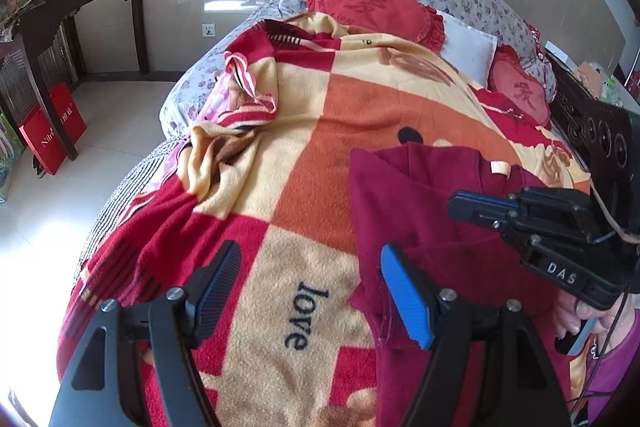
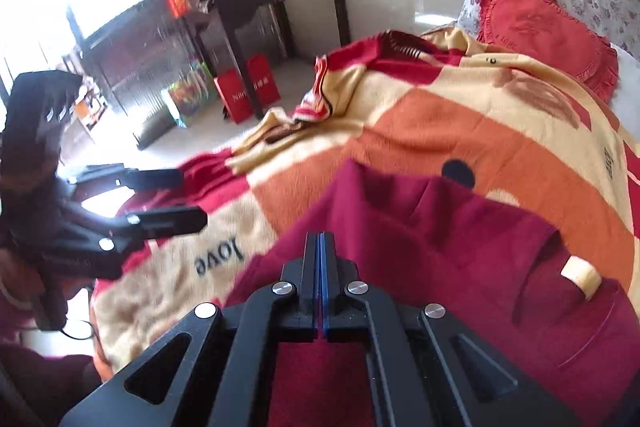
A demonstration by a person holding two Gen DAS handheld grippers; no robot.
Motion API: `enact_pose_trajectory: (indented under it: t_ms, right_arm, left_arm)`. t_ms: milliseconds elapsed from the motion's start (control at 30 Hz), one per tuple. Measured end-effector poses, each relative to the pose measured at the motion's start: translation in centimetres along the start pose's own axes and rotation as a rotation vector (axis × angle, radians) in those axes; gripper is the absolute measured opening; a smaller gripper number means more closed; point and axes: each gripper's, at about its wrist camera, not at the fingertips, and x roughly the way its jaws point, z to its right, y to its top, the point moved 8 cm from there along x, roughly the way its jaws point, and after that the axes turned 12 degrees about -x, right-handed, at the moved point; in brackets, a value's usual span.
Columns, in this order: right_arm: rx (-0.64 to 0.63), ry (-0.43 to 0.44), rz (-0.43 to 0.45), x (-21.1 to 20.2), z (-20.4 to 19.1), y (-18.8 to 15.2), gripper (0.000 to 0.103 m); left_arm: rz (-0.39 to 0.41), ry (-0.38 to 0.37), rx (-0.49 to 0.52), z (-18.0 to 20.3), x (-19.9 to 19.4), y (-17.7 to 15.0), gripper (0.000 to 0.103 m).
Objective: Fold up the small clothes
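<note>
1. The left gripper [image 1: 312,291] is angled steeply down over the near part of the bed, its two fingers spread wide apart. Seen from the right wrist camera it reaches in from the left side of the scene [image 2: 188,199].
2. Its jaws are released and hold nothing. The left finger hangs above the blanket [image 1: 280,155]; the blue-padded right finger sits over the left edge of the dark red garment [image 1: 424,211]. Whether that pad touches the cloth cannot be told.
3. The right gripper [image 1: 460,201] comes in from the right side of the scene, also pointing downward, with part of a hand [image 1: 576,319] wrapped around its handle.
4. Its jaws are clenched tight, pad against pad [image 2: 320,255]. Their tips lie right at the garment's surface [image 2: 460,247]; whether any cloth is pinched between them cannot be told.
5. The garment lies on the right, near part of the checked blanket, beside the word "love" [image 1: 306,315]. A pale label [image 1: 500,167] shows near its far edge, and a flap is folded over near the middle.
</note>
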Motion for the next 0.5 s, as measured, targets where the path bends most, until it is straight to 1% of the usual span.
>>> enact_pose_trajectory:
  t_ms: [67, 100, 133, 167, 233, 267, 300, 367, 400, 433, 500]
  right_arm:
    - [-0.013, 0.02, -0.02, 0.4, -0.3, 0.2, 0.0]
    - [-0.02, 0.048, -0.044, 1.0, -0.7, -0.1, 0.007]
    - [-0.032, 0.079, -0.076, 1.6, -1.2, -0.7, 0.018]
    - [-0.044, 0.095, -0.112, 2.4, -1.5, -1.5, 0.024]
    - [-0.044, 0.113, -0.167, 3.6, -1.6, -3.0, 0.024]
    - [-0.04, 0.111, -0.19, 4.1, -1.5, -3.7, 0.017]
    - [-0.04, 0.091, -0.198, 4.1, -1.2, -4.1, 0.0]
    - [-0.047, 0.061, -0.157, 3.4, -1.1, -3.8, 0.0]
    - [-0.042, 0.056, -0.103, 2.0, -1.0, -2.9, 0.0]
    - [-0.04, 0.037, -0.072, 1.3, -0.8, -2.2, 0.0]
    - [-0.027, -0.028, -0.021, 0.1, 0.2, -0.6, 0.0]
  left_arm:
    - [0.008, -0.007, -0.001, 0.1, -0.3, 0.1, 0.076]
    - [0.01, -0.006, 0.004, 0.2, -0.4, 0.1, 0.076]
    - [0.01, -0.001, 0.011, 0.1, -0.4, 0.0, 0.076]
    - [0.006, 0.005, 0.014, 0.1, -0.3, -0.1, 0.076]
    - [-0.011, 0.009, 0.007, -0.2, 0.1, -0.4, 0.076]
    - [-0.016, 0.009, 0.003, -0.2, 0.1, -0.5, 0.076]
    - [-0.023, 0.007, -0.002, -0.3, 0.2, -0.6, 0.076]
    - [-0.018, 0.004, -0.004, -0.3, 0.1, -0.5, 0.076]
    - [-0.01, 0.003, -0.005, -0.2, -0.1, -0.4, 0.076]
    - [0.0, 0.0, -0.008, 0.0, -0.2, -0.1, 0.076]
    - [0.015, -0.01, -0.02, 0.5, -0.3, 0.3, 0.076]
